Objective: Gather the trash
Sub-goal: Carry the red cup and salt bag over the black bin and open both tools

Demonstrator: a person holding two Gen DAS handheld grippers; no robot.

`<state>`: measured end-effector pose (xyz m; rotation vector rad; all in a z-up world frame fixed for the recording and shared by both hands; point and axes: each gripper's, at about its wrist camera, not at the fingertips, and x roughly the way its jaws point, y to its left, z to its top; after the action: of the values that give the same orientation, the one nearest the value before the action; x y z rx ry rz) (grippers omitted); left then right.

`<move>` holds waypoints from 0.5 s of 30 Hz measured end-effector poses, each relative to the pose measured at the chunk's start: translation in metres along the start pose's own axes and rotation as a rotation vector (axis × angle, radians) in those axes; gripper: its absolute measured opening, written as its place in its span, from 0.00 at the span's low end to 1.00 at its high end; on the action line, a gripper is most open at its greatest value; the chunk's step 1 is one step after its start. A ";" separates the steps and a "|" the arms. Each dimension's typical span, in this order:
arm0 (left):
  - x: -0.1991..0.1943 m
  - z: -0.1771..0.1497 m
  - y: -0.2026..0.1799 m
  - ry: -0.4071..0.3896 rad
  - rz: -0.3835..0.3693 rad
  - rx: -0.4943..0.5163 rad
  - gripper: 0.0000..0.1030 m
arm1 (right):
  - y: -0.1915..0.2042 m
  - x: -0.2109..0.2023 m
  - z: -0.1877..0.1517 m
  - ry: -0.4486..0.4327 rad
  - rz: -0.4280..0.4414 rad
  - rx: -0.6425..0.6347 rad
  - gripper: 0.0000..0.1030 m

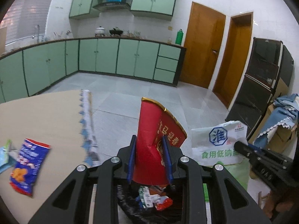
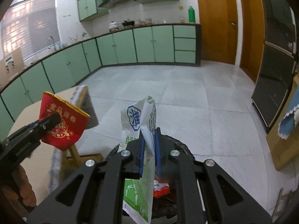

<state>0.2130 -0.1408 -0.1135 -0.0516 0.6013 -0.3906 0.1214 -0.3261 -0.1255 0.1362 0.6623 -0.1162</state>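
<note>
My left gripper [image 1: 149,141] is shut on a red packet with gold print [image 1: 155,130] and holds it above a black-lined trash bin [image 1: 127,203] that holds several wrappers. The packet also shows in the right wrist view [image 2: 63,123]. My right gripper [image 2: 149,136] is shut on a white and green salt bag [image 2: 142,123] and holds it above the same bin [image 2: 179,145]. The bag also shows in the left wrist view [image 1: 216,145]. A blue snack wrapper [image 1: 28,166] lies on the table [image 1: 43,115] at the left.
A light-coloured wrapper [image 1: 4,155] lies at the table's left edge. A patterned cloth [image 1: 86,123] hangs at the table's right edge. Green kitchen cabinets [image 1: 104,56] line the far wall. A dark cabinet [image 1: 261,84] and a cardboard box with blue cloth [image 1: 280,123] stand at right.
</note>
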 end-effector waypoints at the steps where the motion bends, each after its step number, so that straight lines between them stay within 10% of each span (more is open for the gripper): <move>1: 0.007 -0.002 -0.006 0.008 -0.001 0.006 0.26 | -0.006 0.007 -0.004 0.010 -0.010 0.010 0.09; 15: 0.081 -0.010 -0.042 0.126 0.011 0.037 0.39 | -0.044 0.065 -0.020 0.098 -0.076 0.095 0.16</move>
<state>0.2539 -0.2088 -0.1589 0.0118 0.7187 -0.3963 0.1532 -0.3707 -0.1856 0.2092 0.7603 -0.2155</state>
